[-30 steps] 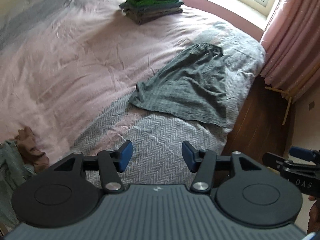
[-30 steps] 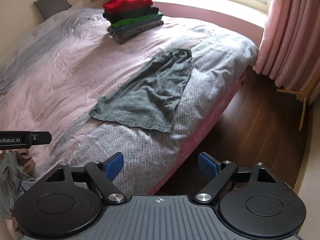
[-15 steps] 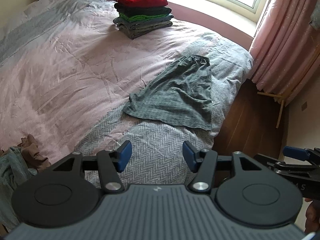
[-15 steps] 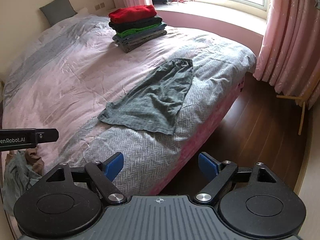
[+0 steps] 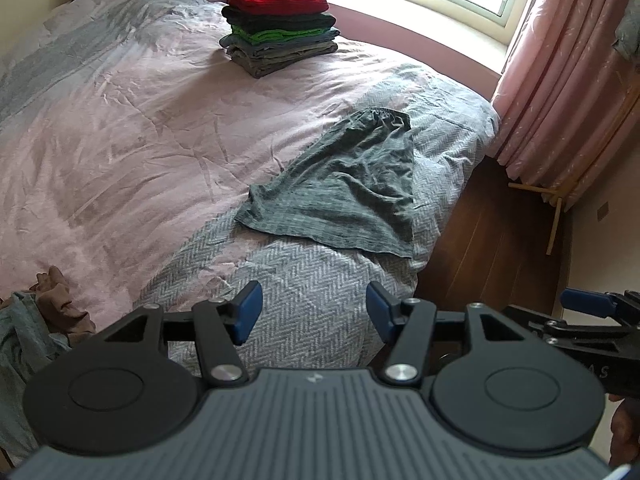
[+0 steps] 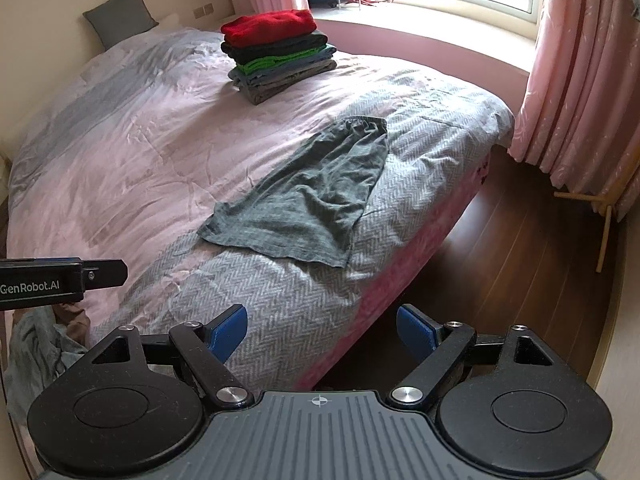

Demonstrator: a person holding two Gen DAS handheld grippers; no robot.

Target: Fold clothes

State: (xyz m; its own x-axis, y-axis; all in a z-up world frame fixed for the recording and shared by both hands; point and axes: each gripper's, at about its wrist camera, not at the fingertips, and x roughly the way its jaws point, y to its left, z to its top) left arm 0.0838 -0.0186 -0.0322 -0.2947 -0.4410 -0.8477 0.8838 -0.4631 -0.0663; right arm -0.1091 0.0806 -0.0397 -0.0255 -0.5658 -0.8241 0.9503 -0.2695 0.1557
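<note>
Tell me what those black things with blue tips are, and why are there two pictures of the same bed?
Those are grippers, like big tongs with two fingers. A person holds one in each hand, and each has a small camera looking out along its fingers. So one picture comes from the left gripper and the other from the right gripper. That is why you see the bed twice, from slightly different spots. Each camera also catches a bit of the other gripper at the edge of its picture.

Both grippers are open and hold nothing; they are apart from the clothes. On the bed lies a grey garment, spread out and not yet folded. Farther back sits a stack of folded clothes with a red one on top. At the near left is a small heap of crumpled clothes.
</note>
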